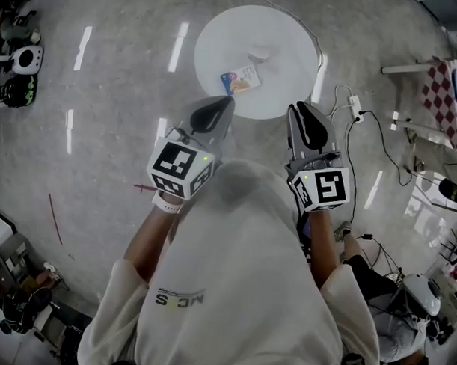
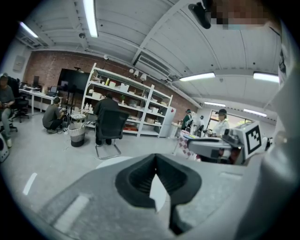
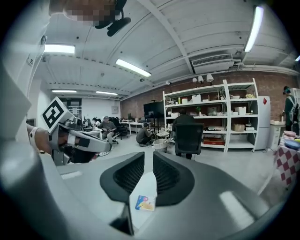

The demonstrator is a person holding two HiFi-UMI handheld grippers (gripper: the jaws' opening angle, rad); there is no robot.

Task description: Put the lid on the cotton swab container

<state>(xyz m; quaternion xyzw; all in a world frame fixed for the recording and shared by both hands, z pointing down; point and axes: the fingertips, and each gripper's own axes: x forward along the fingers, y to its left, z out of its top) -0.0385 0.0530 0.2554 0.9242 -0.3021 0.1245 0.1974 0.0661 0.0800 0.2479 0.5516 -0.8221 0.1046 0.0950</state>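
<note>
A small cotton swab container point(image 1: 239, 81) with a colourful label lies on the round white table point(image 1: 284, 75), near its front edge. A clear lid point(image 1: 259, 53) rests further back on the same table. My left gripper point(image 1: 229, 100) hovers just before the table's near rim, tips touching, nothing held. My right gripper point(image 1: 295, 107) hangs at the rim's right side, its jaws a narrow slit apart and empty. In the right gripper view the container point(image 3: 145, 202) shows through that slit, below the right gripper point(image 3: 148, 157). The left gripper point(image 2: 155, 159) frames only white table point(image 2: 157, 190).
A power strip and cables point(image 1: 355, 107) trail over the floor right of the table. A checked-cloth table point(image 1: 445, 88) stands far right. An office chair point(image 2: 110, 126), shelving point(image 2: 126, 108) and seated people fill the room beyond. A person sits behind me at lower right point(image 1: 403, 319).
</note>
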